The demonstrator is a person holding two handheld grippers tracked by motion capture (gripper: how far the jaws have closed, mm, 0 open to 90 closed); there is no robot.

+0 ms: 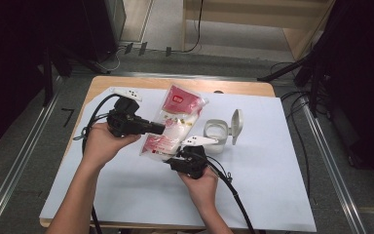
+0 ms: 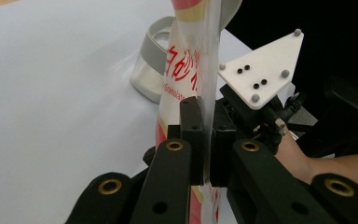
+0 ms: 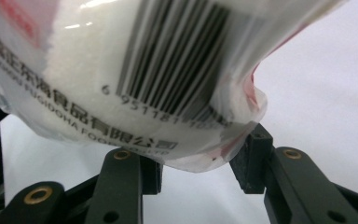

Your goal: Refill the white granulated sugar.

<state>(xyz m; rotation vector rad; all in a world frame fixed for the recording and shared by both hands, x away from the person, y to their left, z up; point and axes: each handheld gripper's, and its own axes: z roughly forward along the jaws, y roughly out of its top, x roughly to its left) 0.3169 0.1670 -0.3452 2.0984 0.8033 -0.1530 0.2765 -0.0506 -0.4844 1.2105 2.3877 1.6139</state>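
holding bag (image 1: 175,126) over jar (image 1: 216,132) | left gripper (image 2: 204,140) clamped on bag's side seal | right gripper (image 3: 196,163) clamped on bag's lower end | advice: keep both grips firm, tilt slowly toward jar mouth

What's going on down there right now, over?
Left gripper shut on bag edge. Right gripper clamps the bag's bottom. Open-lidded jar stands beside, apart.

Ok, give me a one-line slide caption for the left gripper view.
Left hand-held gripper shut on the clear edge seam of a red-and-white bag, with an open-lidded jar on the white table behind.
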